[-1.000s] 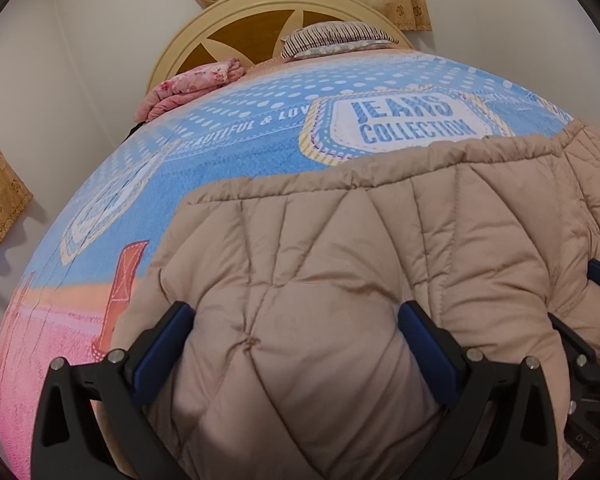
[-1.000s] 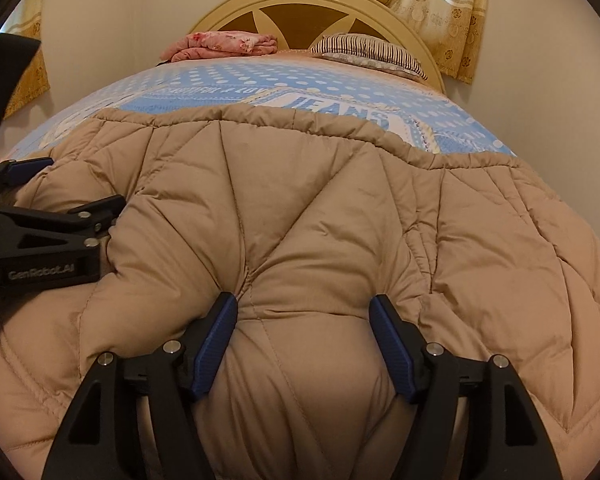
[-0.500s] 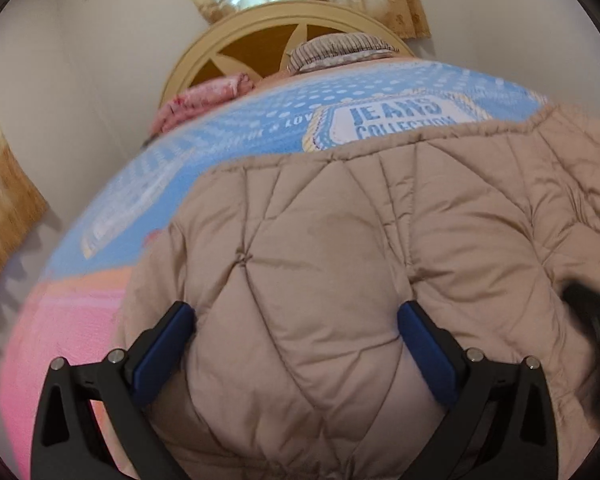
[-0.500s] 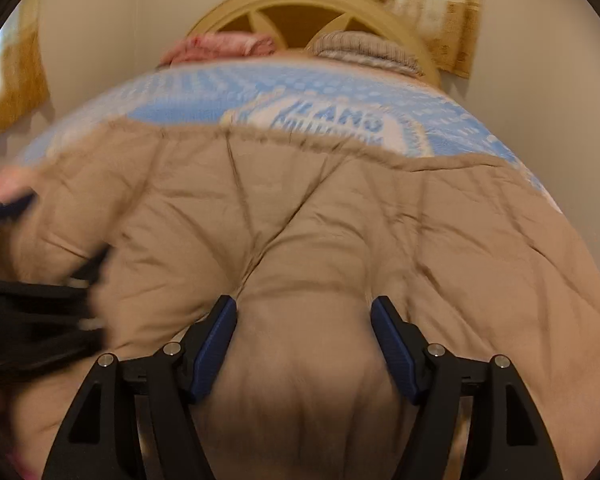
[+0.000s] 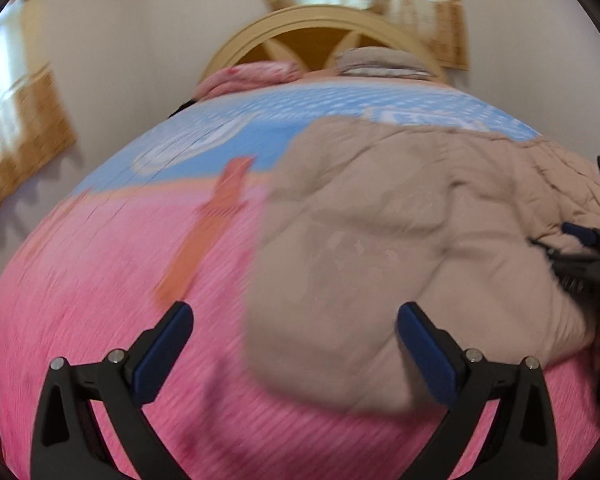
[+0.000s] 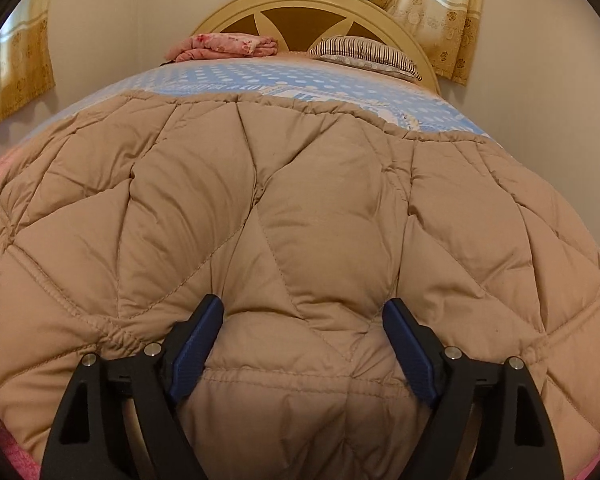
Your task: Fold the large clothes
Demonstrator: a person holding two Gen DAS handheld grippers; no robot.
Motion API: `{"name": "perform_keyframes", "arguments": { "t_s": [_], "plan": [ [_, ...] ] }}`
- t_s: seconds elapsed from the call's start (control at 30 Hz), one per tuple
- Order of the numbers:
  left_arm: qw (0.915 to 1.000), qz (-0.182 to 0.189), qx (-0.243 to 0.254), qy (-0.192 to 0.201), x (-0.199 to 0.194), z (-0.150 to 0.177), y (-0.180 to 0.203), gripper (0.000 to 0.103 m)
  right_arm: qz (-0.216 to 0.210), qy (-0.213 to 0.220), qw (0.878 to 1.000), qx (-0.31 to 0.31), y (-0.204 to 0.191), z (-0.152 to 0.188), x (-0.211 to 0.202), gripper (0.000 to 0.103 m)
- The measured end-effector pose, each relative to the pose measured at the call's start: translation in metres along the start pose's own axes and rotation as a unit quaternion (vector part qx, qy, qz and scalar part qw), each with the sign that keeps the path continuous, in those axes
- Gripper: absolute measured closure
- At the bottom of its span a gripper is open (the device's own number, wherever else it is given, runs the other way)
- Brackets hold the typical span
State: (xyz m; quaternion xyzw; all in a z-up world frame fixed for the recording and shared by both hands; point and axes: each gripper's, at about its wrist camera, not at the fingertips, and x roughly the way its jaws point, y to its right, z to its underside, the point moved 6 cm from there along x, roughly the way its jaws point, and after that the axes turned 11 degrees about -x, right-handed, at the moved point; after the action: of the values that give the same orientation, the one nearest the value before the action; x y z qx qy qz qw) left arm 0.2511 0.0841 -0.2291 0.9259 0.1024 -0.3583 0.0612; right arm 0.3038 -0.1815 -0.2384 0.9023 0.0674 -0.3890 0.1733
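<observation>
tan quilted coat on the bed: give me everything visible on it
The tan quilted coat is puffy padded fabric, matte, stitched in diamond panels with a corded seam along its far edge. It lies spread flat on the bedspread, covering the pink near end and reaching into the blue part. In the left wrist view its left side looks bunched and rounded, though blurred. The right gripper straddles a puffed panel near the hem, jaws wide and just opening. The left gripper is open at the coat's left edge.

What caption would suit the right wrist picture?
Open right gripper poised over a tan quilted coat spread on the bed.
</observation>
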Motion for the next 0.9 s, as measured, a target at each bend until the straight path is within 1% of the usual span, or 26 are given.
{"name": "perform_keyframes", "arguments": {
  "t_s": [0.03, 0.07, 0.13, 0.2, 0.3, 0.37, 0.43, 0.5, 0.53, 0.57, 0.6, 0.63, 0.67, 0.7, 0.73, 0.77, 0.83, 0.9],
  "plan": [
    [0.9999, 0.001, -0.013, -0.011, 0.000, 0.003, -0.008, 0.000, 0.002, 0.001, 1.000, -0.001, 0.000, 0.001, 0.000, 0.021],
    [0.9991, 0.014, -0.033, -0.025, 0.000, 0.005, -0.016, 0.000, 0.002, 0.002, 1.000, -0.001, 0.001, 0.003, -0.001, 0.021],
    [0.9972, 0.029, -0.060, -0.035, -0.003, 0.007, -0.022, 0.000, 0.003, 0.004, 1.000, -0.002, 0.001, 0.003, -0.001, 0.021],
    [0.9915, 0.063, -0.101, -0.053, -0.004, 0.007, -0.025, 0.000, 0.001, 0.007, 1.000, 0.000, 0.002, 0.003, -0.002, 0.021],
    [0.9778, 0.110, -0.154, -0.091, 0.003, 0.016, -0.017, 0.001, 0.000, 0.009, 1.000, 0.002, 0.002, 0.005, -0.004, 0.021],
    [0.9735, 0.122, -0.159, -0.109, 0.013, 0.021, -0.005, 0.002, 0.001, 0.010, 1.000, 0.002, 0.001, 0.004, -0.005, 0.021],
    [0.9719, 0.127, -0.163, -0.113, 0.025, 0.019, 0.001, 0.015, 0.002, 0.011, 1.000, 0.001, 0.001, 0.003, -0.005, 0.021],
    [0.9707, 0.127, -0.178, -0.099, 0.035, 0.010, 0.000, 0.018, 0.003, 0.013, 1.000, 0.001, 0.001, 0.004, -0.005, 0.021],
    [0.9676, 0.132, -0.194, -0.094, 0.041, 0.004, -0.003, 0.023, 0.003, 0.014, 1.000, 0.001, 0.002, 0.004, -0.006, 0.021],
    [0.9632, 0.147, -0.208, -0.088, 0.048, -0.004, -0.003, 0.026, 0.002, 0.015, 1.000, 0.002, 0.002, 0.005, -0.006, 0.021],
    [0.9615, 0.153, -0.212, -0.084, 0.050, -0.008, -0.004, 0.038, 0.002, 0.016, 1.000, 0.003, 0.003, 0.005, -0.007, 0.021],
    [0.9601, 0.158, -0.217, -0.080, 0.054, -0.013, -0.005, 0.052, 0.001, 0.016, 1.000, 0.004, 0.003, 0.004, -0.007, 0.021],
    [0.9594, 0.165, -0.215, -0.076, 0.055, -0.018, -0.003, 0.058, -0.005, 0.018, 1.000, 0.008, 0.004, 0.004, -0.009, 0.021],
    [0.9599, 0.170, -0.211, -0.072, 0.052, -0.019, -0.002, 0.068, -0.012, 0.019, 1.000, 0.015, 0.007, 0.004, -0.014, 0.021],
    [0.9638, 0.171, -0.195, -0.063, 0.048, -0.022, 0.001, 0.073, -0.009, 0.020, 1.000, 0.022, 0.011, 0.006, -0.022, 0.021],
    [0.9681, 0.170, -0.177, -0.052, 0.043, -0.024, 0.004, 0.075, 0.000, 0.028, 0.999, 0.032, 0.016, 0.009, -0.034, 0.021],
    [0.9691, 0.177, -0.167, -0.040, 0.041, -0.024, 0.004, 0.077, 0.017, 0.045, 0.998, 0.046, 0.021, 0.017, -0.055, 0.021],
    [0.9668, 0.185, -0.171, -0.040, 0.044, -0.021, 0.001, 0.078, 0.016, 0.020, 0.999, 0.031, 0.013, 0.030, -0.050, 0.021]
  ]
}}
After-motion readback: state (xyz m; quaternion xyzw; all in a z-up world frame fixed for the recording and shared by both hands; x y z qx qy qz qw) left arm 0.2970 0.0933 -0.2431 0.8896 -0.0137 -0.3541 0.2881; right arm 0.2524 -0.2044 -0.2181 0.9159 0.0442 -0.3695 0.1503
